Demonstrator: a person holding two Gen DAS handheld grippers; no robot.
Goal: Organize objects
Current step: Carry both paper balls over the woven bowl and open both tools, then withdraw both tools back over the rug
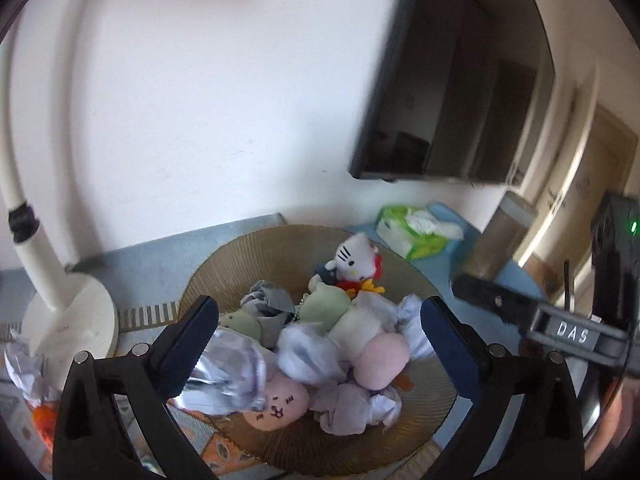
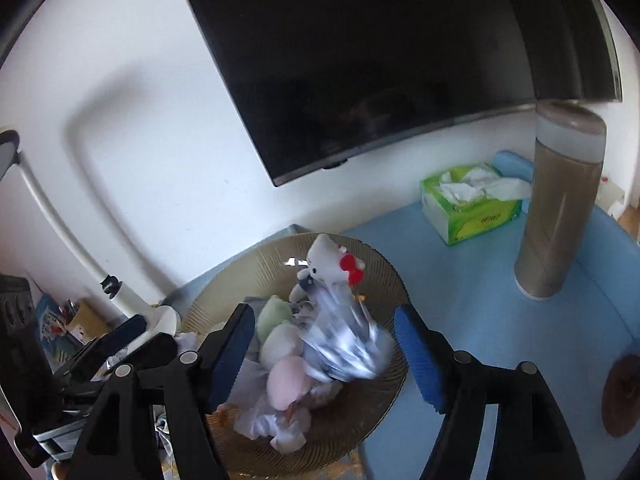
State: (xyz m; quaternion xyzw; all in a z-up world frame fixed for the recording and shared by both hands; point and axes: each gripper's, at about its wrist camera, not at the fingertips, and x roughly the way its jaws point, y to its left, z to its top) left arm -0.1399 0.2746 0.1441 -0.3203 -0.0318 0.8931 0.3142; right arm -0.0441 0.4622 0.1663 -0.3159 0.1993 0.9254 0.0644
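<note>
A round ribbed brown plate (image 1: 256,256) holds a heap of small plush toys and crumpled pale wrappers. A white cat plush with a red bow (image 1: 352,258) sits at its far side, with a green plush (image 1: 324,304) and a pink plush (image 1: 382,360) nearer. My left gripper (image 1: 316,308) stands wide open above the heap; a silvery crumpled wrapper (image 1: 224,364) lies by its left finger. My right gripper (image 2: 323,314) is open over the same plate (image 2: 384,276). A blurred silvery wrapper (image 2: 348,344) sits between its fingers, and neither pad touches it.
A green tissue box (image 2: 472,208) and a tall brown cylinder (image 2: 560,208) stand on the blue mat to the right. A white lamp base (image 1: 68,320) is left of the plate. A dark screen (image 2: 360,60) hangs on the wall. A brown coaster (image 2: 622,396) lies far right.
</note>
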